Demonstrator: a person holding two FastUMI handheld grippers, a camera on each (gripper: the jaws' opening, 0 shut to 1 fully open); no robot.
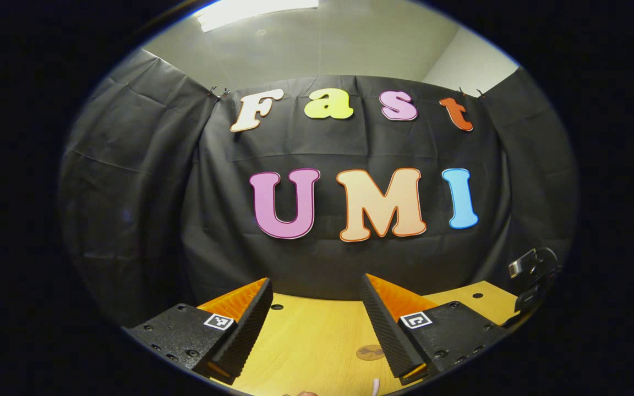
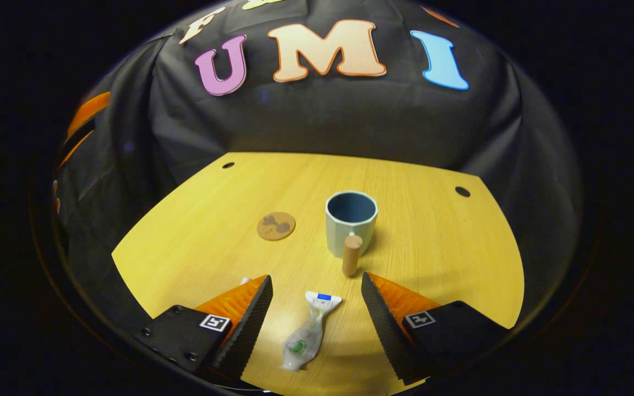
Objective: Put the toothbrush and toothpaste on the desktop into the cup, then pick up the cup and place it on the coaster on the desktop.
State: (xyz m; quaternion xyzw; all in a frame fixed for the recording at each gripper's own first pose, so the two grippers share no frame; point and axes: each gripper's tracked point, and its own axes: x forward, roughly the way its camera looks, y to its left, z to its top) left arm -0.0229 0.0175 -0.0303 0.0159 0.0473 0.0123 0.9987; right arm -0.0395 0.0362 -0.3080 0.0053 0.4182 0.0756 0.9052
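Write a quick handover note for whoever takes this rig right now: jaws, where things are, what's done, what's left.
Left gripper: jaws open, empty, raised above the desktop.
Right gripper: jaws open, empty, hovering over the toothpaste, which lies flat.
Cup: upright, empty, mid-desk, its wooden handle facing the right gripper.
Coaster: bare, left of the cup.
Toothbrush: not clearly identifiable.
Done: nothing yet.
Left: toothbrush and toothpaste into cup, then cup onto coaster.

In the left gripper view, a thin pale object (image 1: 376,386) at the bottom edge is cut off and too small to identify, as is a brownish shape (image 1: 303,394) beside it. In the right gripper view, a small white thing (image 2: 245,280) peeks from behind the lower-left finger, mostly hidden; the coaster (image 2: 275,225) bears an indistinct print.
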